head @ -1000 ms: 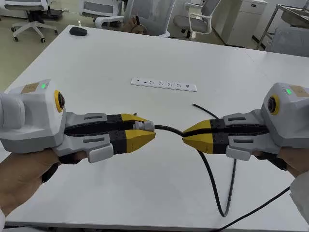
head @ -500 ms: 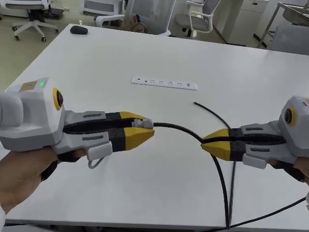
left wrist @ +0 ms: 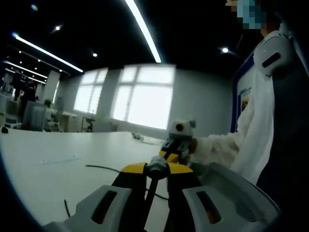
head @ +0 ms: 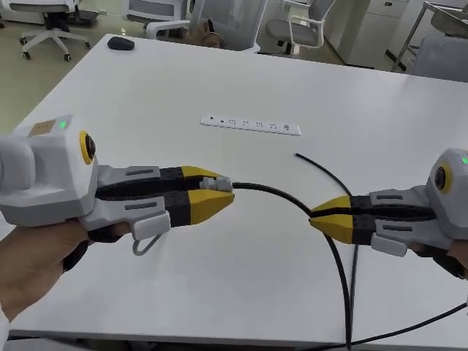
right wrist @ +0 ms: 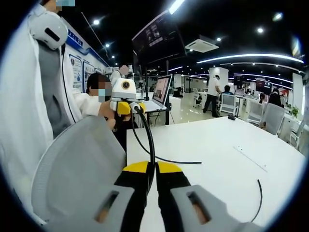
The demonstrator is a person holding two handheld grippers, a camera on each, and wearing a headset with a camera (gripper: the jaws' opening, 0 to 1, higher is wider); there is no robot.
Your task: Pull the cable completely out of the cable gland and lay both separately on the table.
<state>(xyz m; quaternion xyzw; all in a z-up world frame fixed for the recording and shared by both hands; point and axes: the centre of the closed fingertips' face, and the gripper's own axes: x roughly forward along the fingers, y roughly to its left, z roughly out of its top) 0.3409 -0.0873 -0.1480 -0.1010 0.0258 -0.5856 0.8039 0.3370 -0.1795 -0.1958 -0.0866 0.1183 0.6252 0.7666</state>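
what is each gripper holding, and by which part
Left gripper: the cable gland, pinched by its body between the jaw tips. Right gripper: the black cable, gripped along its run, clear of the gland.

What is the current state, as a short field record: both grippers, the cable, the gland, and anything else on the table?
left gripper: shut on the small grey plastic cable gland
right gripper: shut on the thin black cable
cable and gland: joined, held above the white table
cable slack: trails down past the near table edge
also on table: flat white power strip; black mouse near the far edge
task: cable not yet pulled out
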